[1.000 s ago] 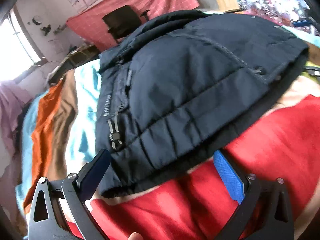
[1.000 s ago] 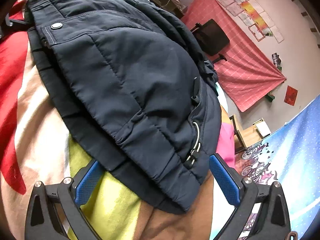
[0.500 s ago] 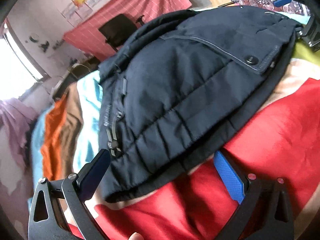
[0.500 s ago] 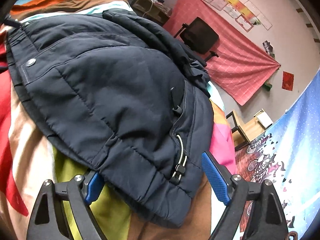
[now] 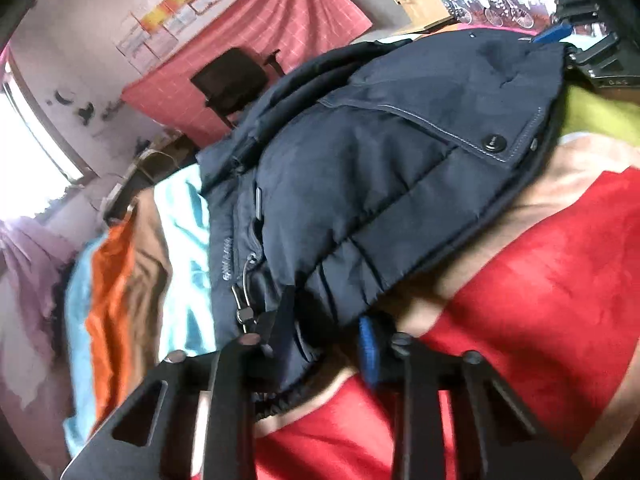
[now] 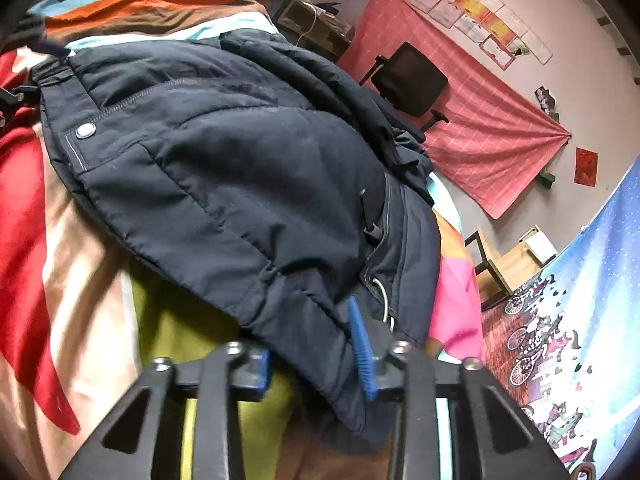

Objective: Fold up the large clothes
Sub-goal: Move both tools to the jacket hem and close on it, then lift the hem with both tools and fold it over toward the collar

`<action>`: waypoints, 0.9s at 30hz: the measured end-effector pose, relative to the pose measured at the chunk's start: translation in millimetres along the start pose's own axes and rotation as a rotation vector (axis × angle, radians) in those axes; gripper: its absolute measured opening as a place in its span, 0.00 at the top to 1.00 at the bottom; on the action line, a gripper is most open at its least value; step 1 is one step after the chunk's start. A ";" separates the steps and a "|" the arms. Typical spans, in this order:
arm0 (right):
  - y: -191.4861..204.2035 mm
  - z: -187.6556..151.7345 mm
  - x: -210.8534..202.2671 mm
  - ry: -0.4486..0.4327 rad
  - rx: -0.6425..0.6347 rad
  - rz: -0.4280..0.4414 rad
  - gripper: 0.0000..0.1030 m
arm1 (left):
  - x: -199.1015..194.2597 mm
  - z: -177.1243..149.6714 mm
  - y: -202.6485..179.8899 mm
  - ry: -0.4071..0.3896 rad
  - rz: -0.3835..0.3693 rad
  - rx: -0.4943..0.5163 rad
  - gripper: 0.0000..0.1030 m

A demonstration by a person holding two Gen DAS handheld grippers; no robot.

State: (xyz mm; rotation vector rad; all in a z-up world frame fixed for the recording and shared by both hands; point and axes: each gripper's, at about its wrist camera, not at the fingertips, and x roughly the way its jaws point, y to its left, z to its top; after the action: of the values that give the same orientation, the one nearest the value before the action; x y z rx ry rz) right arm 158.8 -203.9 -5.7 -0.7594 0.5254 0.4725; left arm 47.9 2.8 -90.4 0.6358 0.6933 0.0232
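Note:
A dark navy padded jacket point(image 5: 380, 168) lies folded on a striped, many-coloured bedspread point(image 5: 540, 300). In the left wrist view my left gripper point(image 5: 324, 332) has its jaws closing on the jacket's near hem corner by the drawcord toggle, and the pads pinch the fabric. In the right wrist view the same jacket point(image 6: 240, 168) fills the middle. My right gripper point(image 6: 312, 360) is closing on the opposite hem corner, with fabric bunched between its blue pads. Each gripper also shows small at the far edge of the other's view.
The bedspread point(image 6: 192, 320) spreads out under the jacket on all sides. Behind the bed stand a black office chair point(image 6: 408, 76) and a pink cloth point(image 6: 500, 132) hung on the wall. A wooden stool point(image 6: 504, 256) and a blue printed cloth point(image 6: 580, 320) are at the right.
Both grippers went from wide open around the jacket's hem to pinched onto it. Both views have rolled a little, and the hem now bunches up between the pads.

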 end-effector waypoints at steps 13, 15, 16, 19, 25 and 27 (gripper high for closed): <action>-35.9 40.7 -11.3 -0.040 0.171 0.090 0.90 | -10.1 49.2 43.9 -0.052 -0.076 -0.099 0.94; -44.1 47.8 -15.2 -0.047 0.205 0.103 0.90 | -17.5 60.2 54.3 -0.069 -0.076 -0.109 0.95; -50.6 52.7 -17.6 -0.053 0.230 0.112 0.90 | -20.4 65.3 58.8 -0.078 -0.074 -0.114 0.95; -72.3 69.6 -26.2 -0.087 0.298 0.125 0.90 | -28.1 83.9 79.1 -0.115 -0.064 -0.132 0.95; -118.0 107.6 -30.1 -0.141 0.384 0.152 0.91 | -28.8 129.6 121.7 -0.146 -0.056 -0.187 0.95; -129.3 123.2 -27.7 -0.153 0.364 0.144 0.91 | -25.6 147.9 136.3 -0.142 -0.057 -0.199 0.95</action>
State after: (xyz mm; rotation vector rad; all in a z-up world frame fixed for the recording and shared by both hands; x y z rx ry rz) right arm 245.2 -200.1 153.0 -0.3351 0.5066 0.5449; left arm 142.3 28.1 87.2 0.4224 0.5634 -0.0061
